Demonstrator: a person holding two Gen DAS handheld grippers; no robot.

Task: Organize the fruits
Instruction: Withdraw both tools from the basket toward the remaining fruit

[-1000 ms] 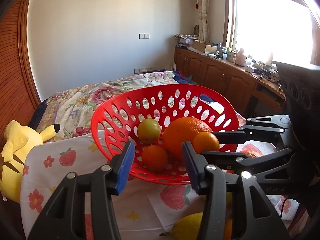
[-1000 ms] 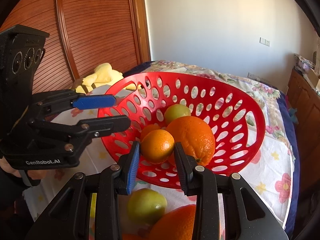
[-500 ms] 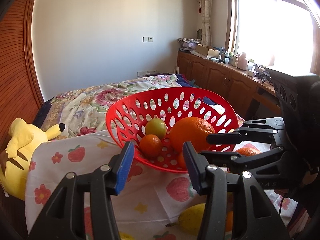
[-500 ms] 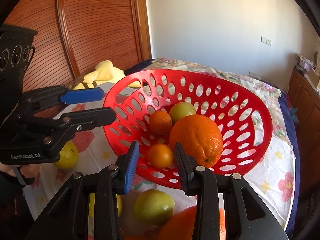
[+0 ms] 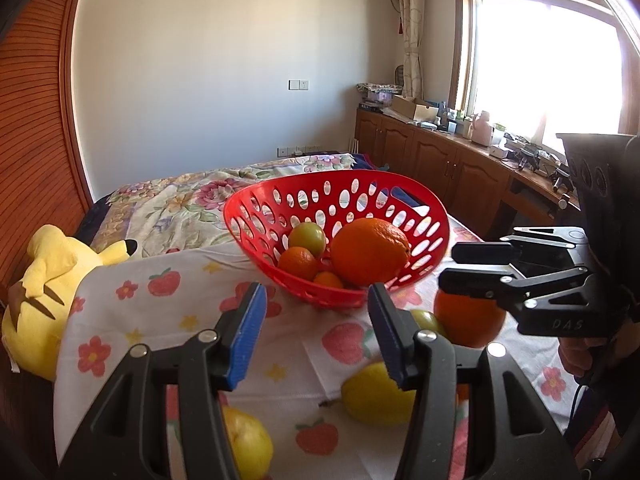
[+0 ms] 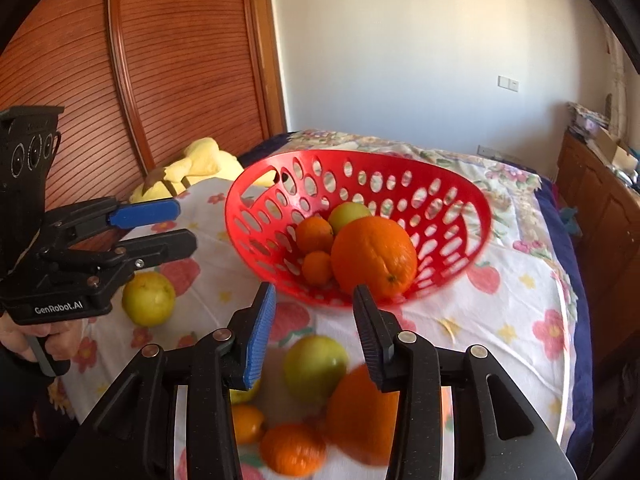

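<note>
A red perforated basket (image 5: 400,178) (image 6: 360,156) sits on the fruit-print cloth. It holds a large orange (image 6: 374,256), a green fruit (image 6: 348,214) and two small oranges (image 6: 314,234). My left gripper (image 5: 316,332) (image 6: 180,226) hovers short of the basket, jaws opening, nothing between them. My right gripper (image 6: 314,320) (image 5: 452,266) is also back from the basket, jaws opening and empty. Loose on the cloth lie a lemon (image 5: 376,396), a yellow fruit (image 5: 246,440), a green fruit (image 6: 314,366) and an orange (image 6: 360,416).
A yellow plush toy (image 5: 52,280) lies at the cloth's left edge. Behind the basket is a bed with a floral quilt (image 5: 180,200). Wooden cabinets (image 5: 440,160) line the window side and a slatted wooden door (image 6: 160,60) stands at the left.
The right gripper let go of a small orange, which now lies in the basket. Both grippers drew back from the basket and their jaws widened.
</note>
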